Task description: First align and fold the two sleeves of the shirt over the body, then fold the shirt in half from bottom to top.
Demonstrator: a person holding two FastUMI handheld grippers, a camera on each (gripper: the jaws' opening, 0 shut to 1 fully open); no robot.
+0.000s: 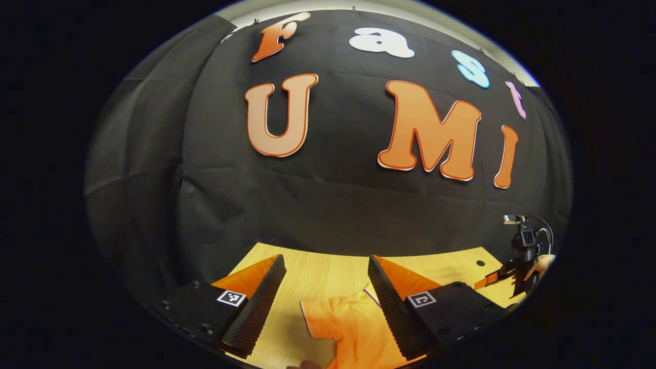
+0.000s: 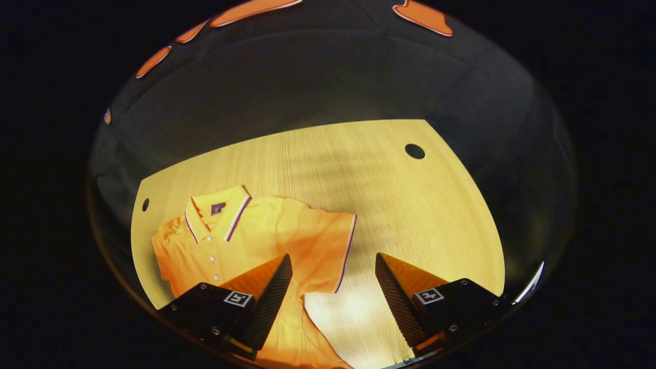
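An orange polo shirt [image 2: 241, 241] lies face up on the wooden table [image 2: 410, 205], collar [image 2: 218, 215] toward the far edge and buttons down the front. In the right gripper view, one short sleeve [image 2: 323, 246] with a striped hem spreads out flat. My right gripper [image 2: 333, 259] hovers open over that sleeve's hem, nothing between its fingers. In the left gripper view, the other orange sleeve [image 1: 348, 323] lies between and below the fingers of my left gripper [image 1: 326, 257], which is open and not touching the cloth. Far right in that view is the right gripper [image 1: 487, 281], held by a hand [image 1: 544, 264].
The table has a small round hole near its far right corner [image 2: 414, 151] and another at the far left [image 2: 145, 204]. Bare wood stretches to the right of the shirt. The black booth wall [image 1: 333, 205] stands close behind the table's far edge.
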